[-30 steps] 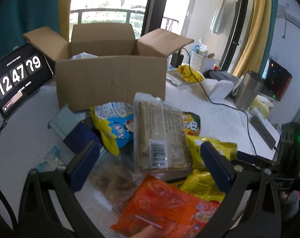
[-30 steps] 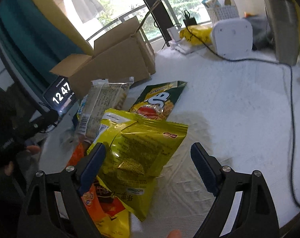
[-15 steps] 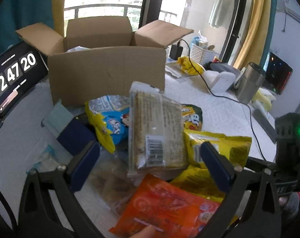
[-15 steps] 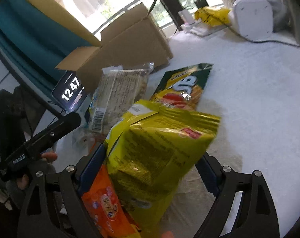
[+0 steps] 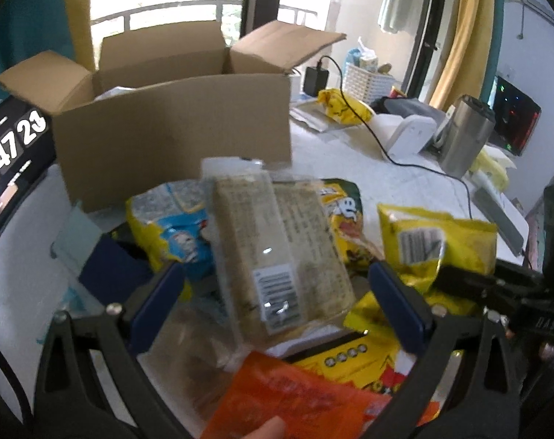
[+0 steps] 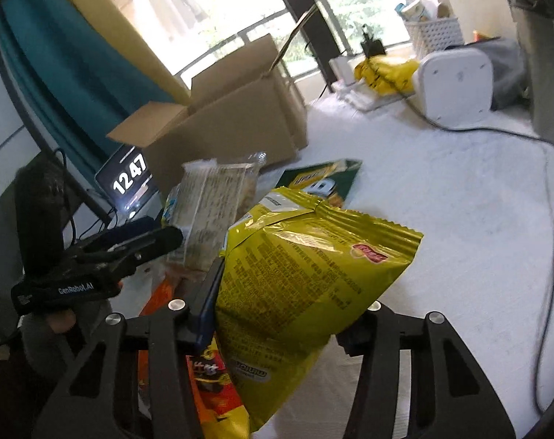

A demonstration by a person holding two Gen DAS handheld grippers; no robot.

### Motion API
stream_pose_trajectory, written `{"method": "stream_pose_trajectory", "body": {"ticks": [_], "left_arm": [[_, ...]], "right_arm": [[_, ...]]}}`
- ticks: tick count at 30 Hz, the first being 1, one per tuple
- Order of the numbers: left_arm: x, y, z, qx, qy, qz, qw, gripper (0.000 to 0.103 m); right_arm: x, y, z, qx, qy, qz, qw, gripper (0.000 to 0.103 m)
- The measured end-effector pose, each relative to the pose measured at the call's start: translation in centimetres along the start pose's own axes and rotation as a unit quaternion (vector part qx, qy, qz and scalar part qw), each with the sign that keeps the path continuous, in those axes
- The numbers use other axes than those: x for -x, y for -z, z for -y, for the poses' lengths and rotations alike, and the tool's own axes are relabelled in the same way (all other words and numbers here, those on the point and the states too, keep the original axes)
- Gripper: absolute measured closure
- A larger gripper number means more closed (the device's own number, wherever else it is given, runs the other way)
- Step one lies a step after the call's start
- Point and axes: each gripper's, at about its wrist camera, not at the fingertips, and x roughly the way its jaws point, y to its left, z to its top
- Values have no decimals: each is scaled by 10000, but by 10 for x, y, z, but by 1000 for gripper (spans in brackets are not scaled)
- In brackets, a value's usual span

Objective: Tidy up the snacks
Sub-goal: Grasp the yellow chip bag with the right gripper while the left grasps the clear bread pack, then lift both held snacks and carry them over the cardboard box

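Already closing, the right gripper (image 6: 287,314) has its jaws pinching in on a yellow chip bag (image 6: 309,289), the left pad against the bag's side and the right pad hidden behind its crinkled lower corner, so whether the clamp is firm cannot be told. To the left, the left gripper (image 5: 280,303) hangs with its jaws apart over a clear-wrapped cracker pack (image 5: 277,248), which leans on top of the pile without either pad touching it. Around them a heap of snacks crowds the near side of the white tabletop (image 6: 460,219): an orange packet (image 5: 295,402) nearest, a blue-and-yellow bag (image 5: 170,223) to the left, a dark green bag (image 6: 324,179) flat behind. Farther off stands an open cardboard box (image 5: 174,135), flaps raised, beside a clock display (image 5: 9,146) at far left. The step in hand looks like the pick-up of the yellow bag; the next move likely calls for a secure pinch, then a lift clear of the pile and a carry toward the box.
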Motion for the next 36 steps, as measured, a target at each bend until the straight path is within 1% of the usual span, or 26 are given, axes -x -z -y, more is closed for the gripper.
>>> {"method": "stream_pose_trajectory", "body": {"ticks": [4, 7, 11, 12, 13, 14, 15, 17, 21, 26, 31, 36], "left_arm": [[-16, -3, 10, -128, -45, -196, 9997, 2], [-33, -3, 19, -285, -171, -441, 9985, 2], [-53, 1, 27, -464, -327, -748, 9956, 2], [-55, 0, 28, -470, -353, -773, 9953, 3], [-57, -1, 29, -492, -380, -792, 9949, 6], [-58, -1, 30, -537, -424, -795, 9945, 13], [-58, -2, 31, -586, -435, -774, 9943, 17], [-57, -4, 31, -629, -434, -741, 9943, 21], [-52, -3, 28, -600, -374, -669, 9953, 25], [-29, -5, 27, -695, -405, -402, 9959, 26], [-1, -10, 19, -644, -329, -120, 9973, 26], [18, -17, 9, -573, -341, 152, 9977, 26]], "right_arm": [[4, -9, 16, -36, 196, 116, 9997, 49], [3, -12, 28, -106, 187, 121, 9997, 49], [2, -14, 33, -112, 154, 101, 9998, 49], [2, -14, 33, -109, 143, 98, 9998, 49], [2, -15, 34, -104, 138, 101, 9998, 49], [3, -16, 34, -93, 131, 103, 9998, 49], [4, -16, 34, -76, 125, 111, 9998, 49], [6, -18, 33, -21, 142, 142, 9998, 49], [11, -20, 28, 62, 194, 212, 9996, 49], [17, -25, 21, 171, 243, 315, 9991, 49], [20, -34, 9, 320, 266, 423, 9982, 49], [21, -44, -4, 490, 258, 510, 9972, 49]]}}
